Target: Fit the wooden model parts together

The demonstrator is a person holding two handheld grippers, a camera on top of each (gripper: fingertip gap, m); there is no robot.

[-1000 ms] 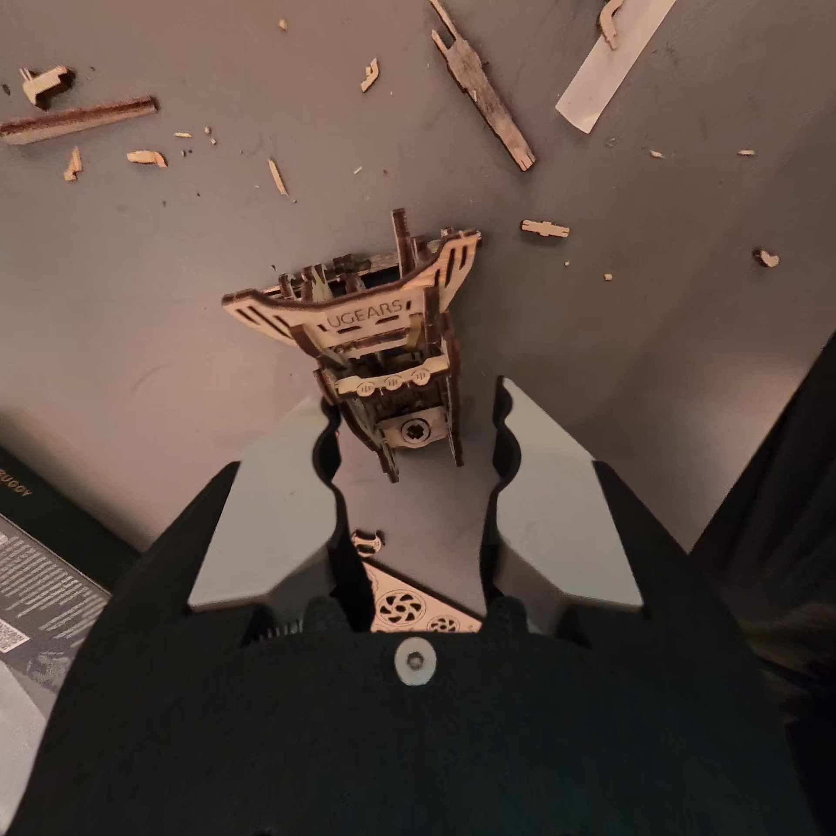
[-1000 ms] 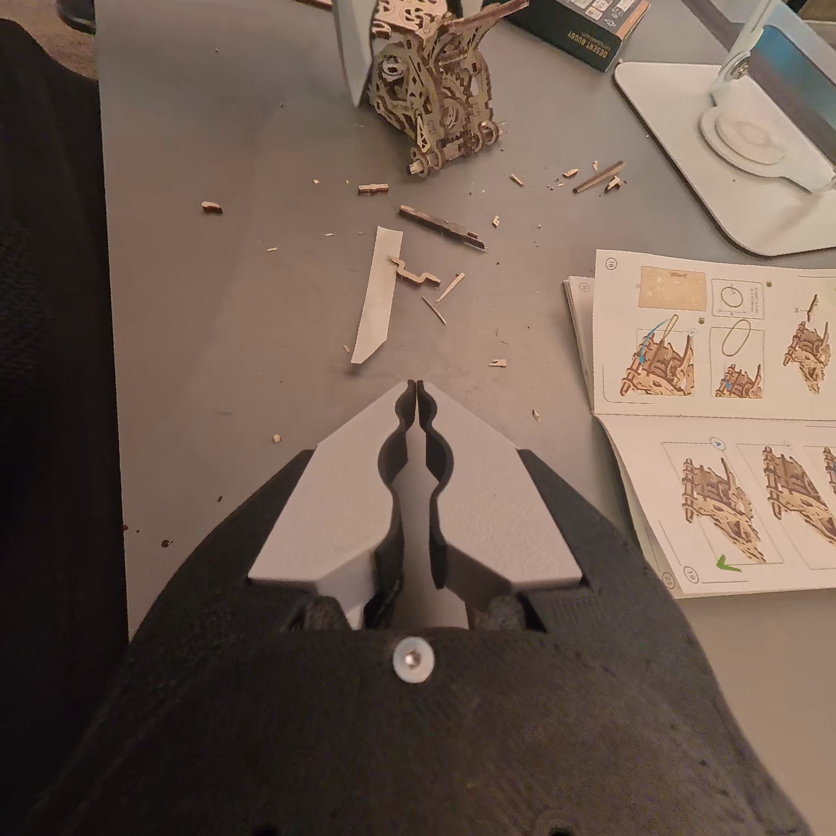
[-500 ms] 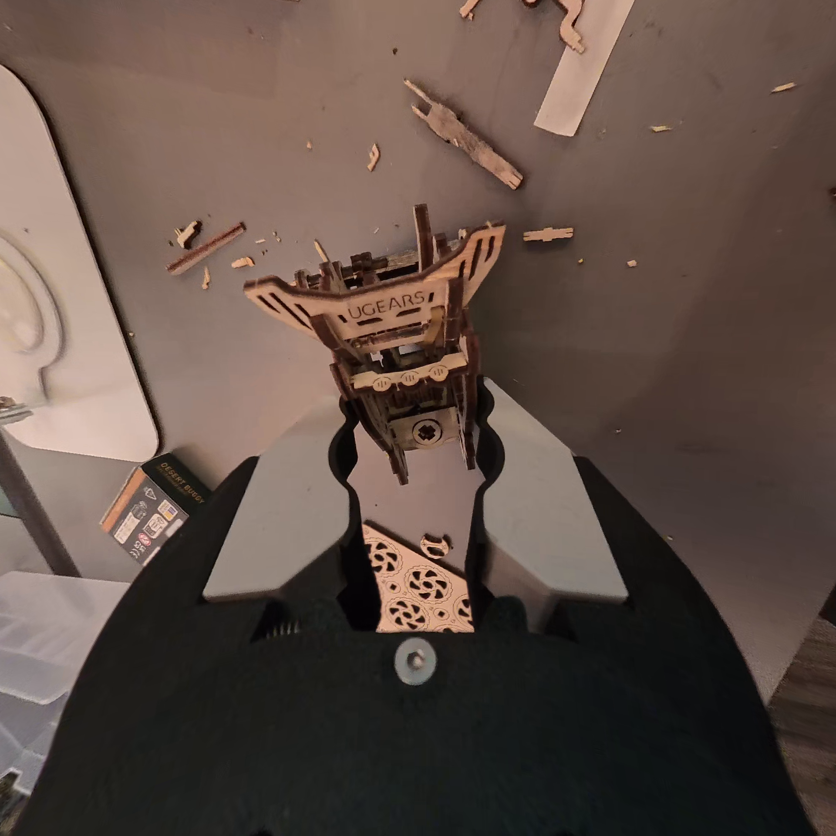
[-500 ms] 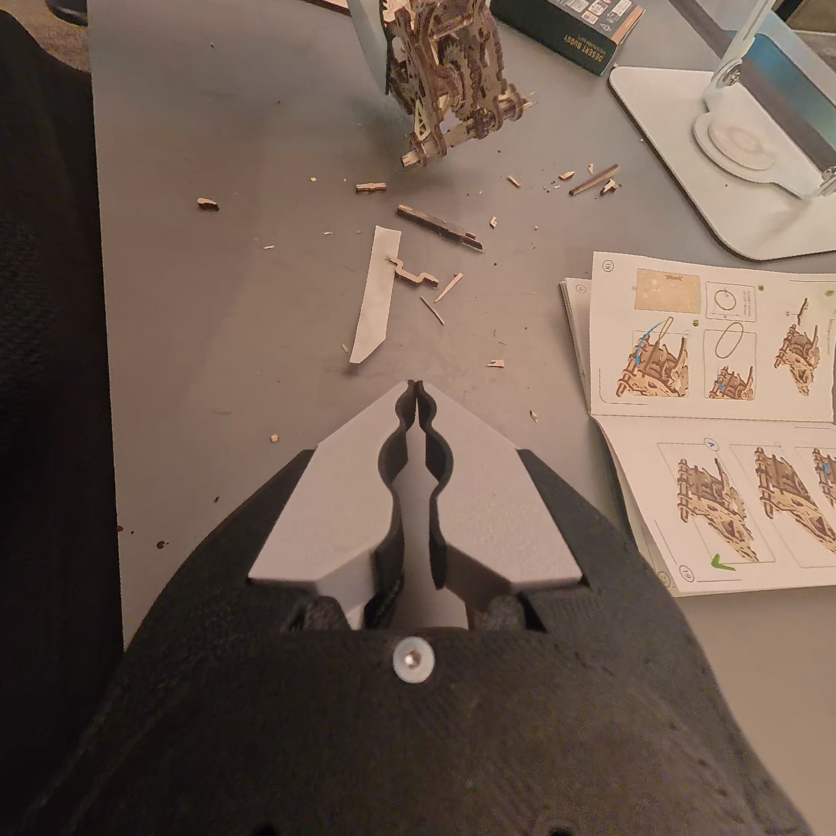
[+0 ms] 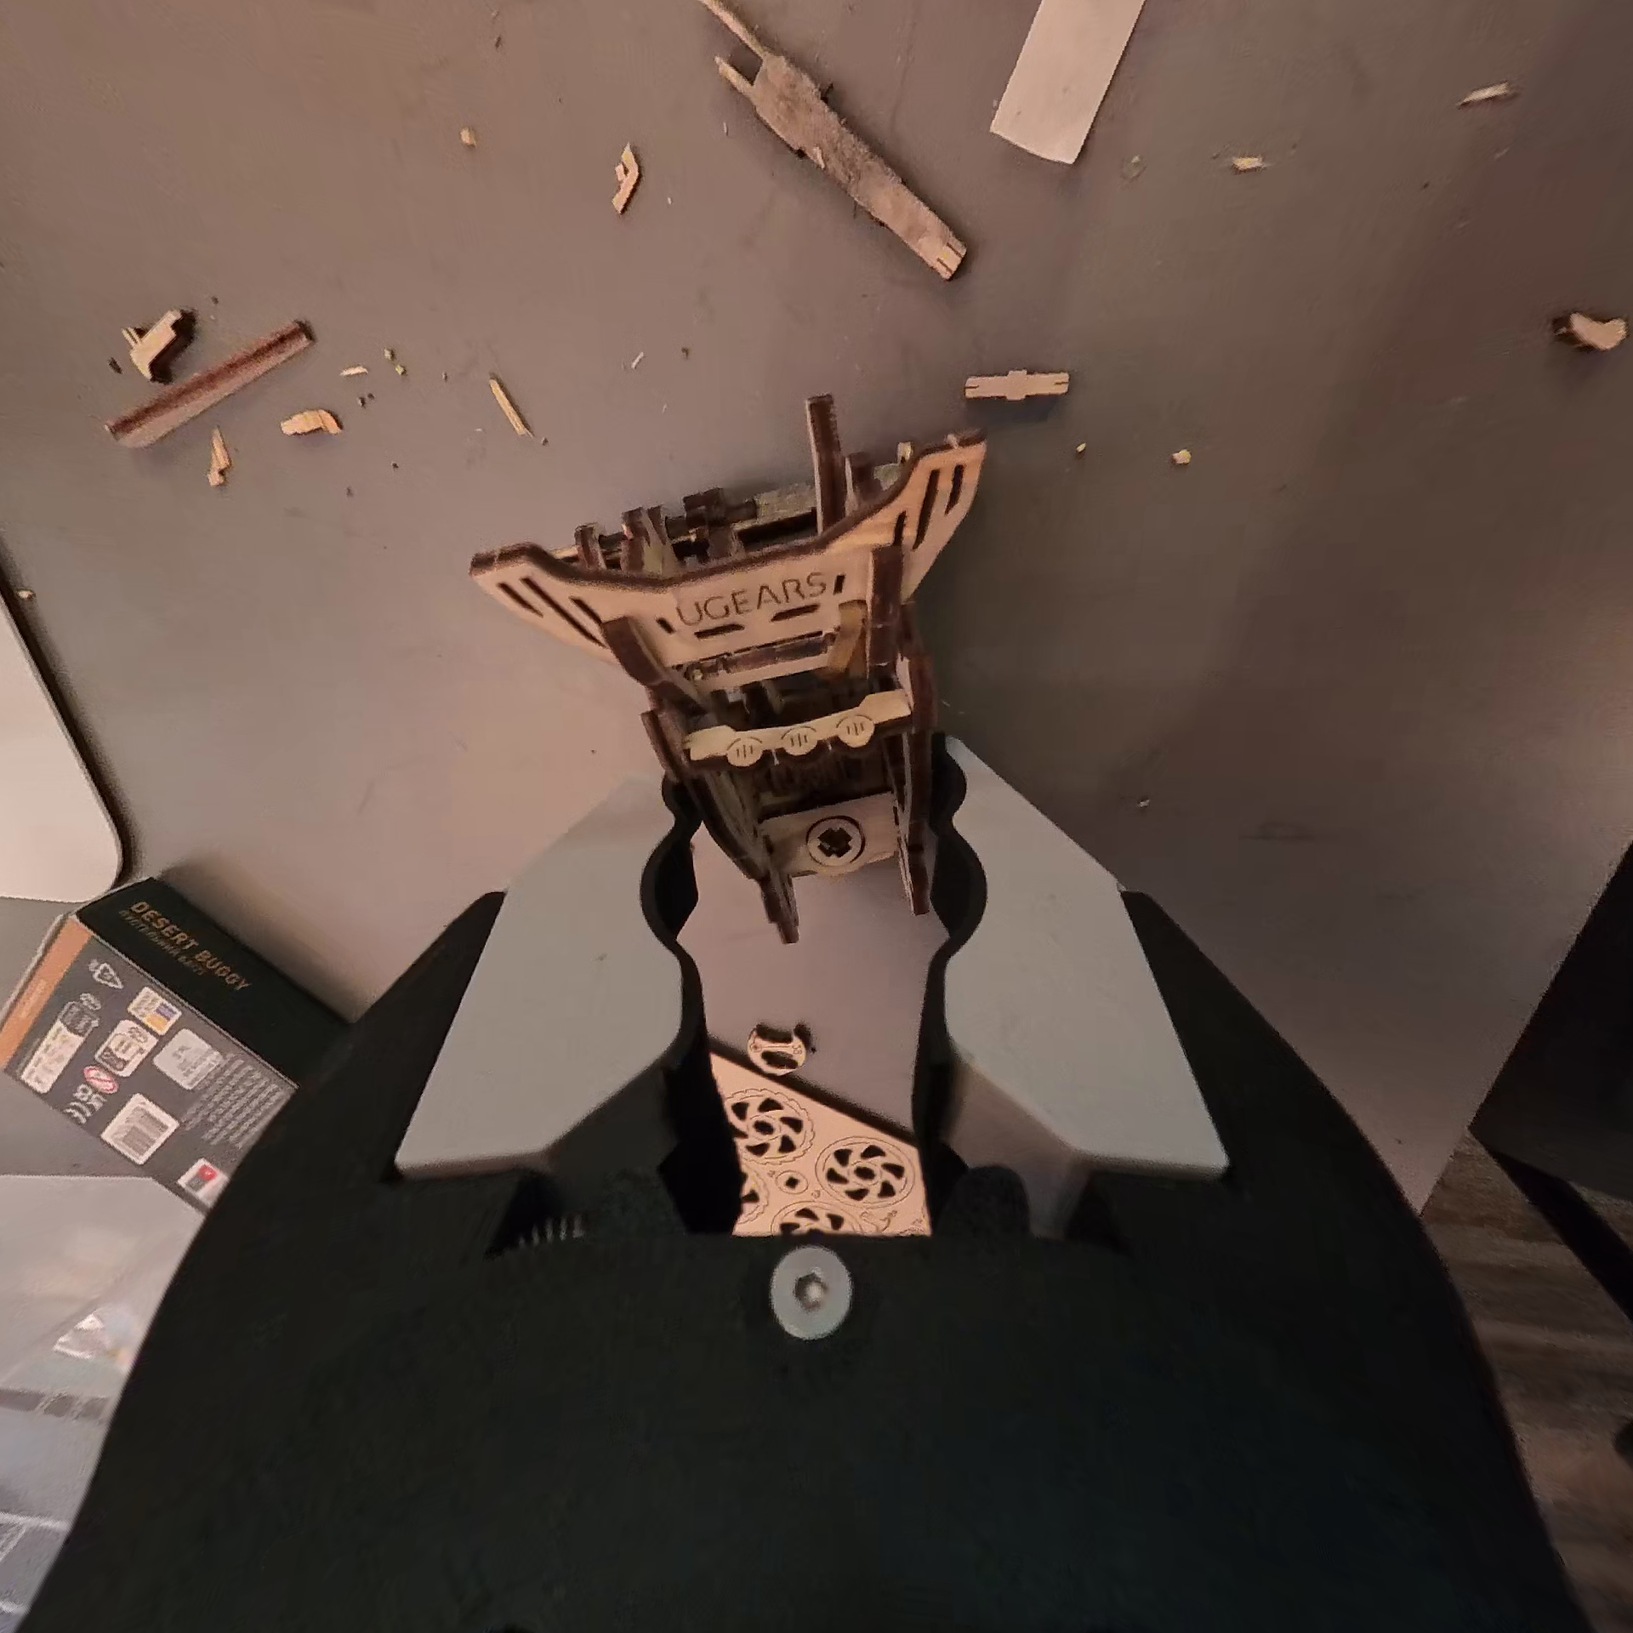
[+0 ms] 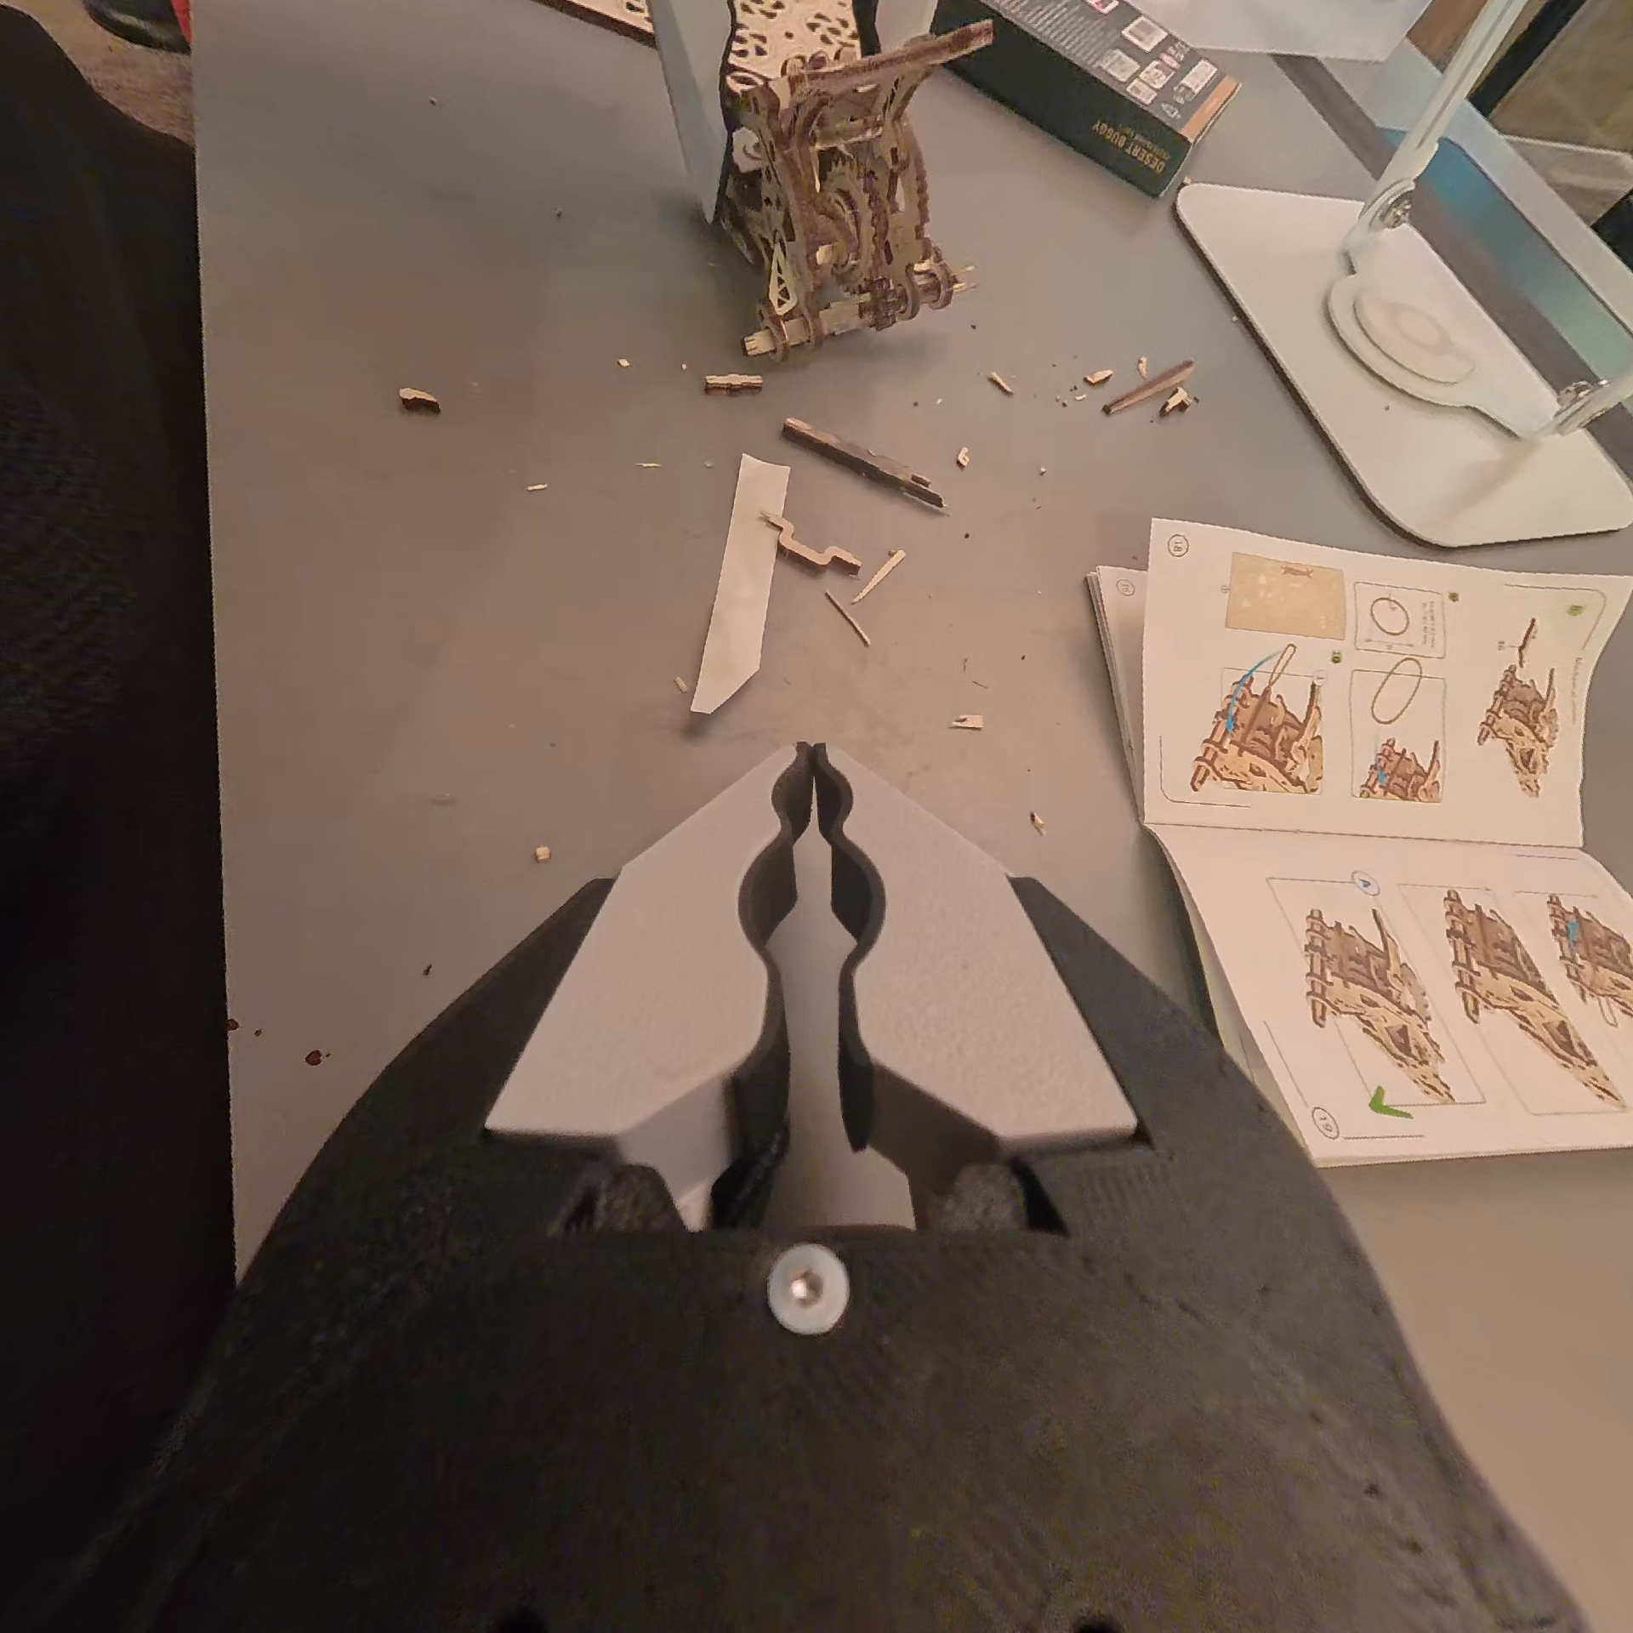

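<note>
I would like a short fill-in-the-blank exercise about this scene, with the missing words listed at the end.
1. The wooden model is held between the fingers of the ___ gripper.
2. The fingertips of the right gripper are closed on ___.
3. The open instruction booklet lies on the grey table to the ___ of the right gripper.
4. The strip of white paper lies ___ on the table.

Missing words: left; nothing; right; flat

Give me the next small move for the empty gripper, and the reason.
Probably open the right gripper: its fingers are shut on nothing, while the left gripper holds the wooden model above the table, and loose wooden parts lie just ahead.
</note>
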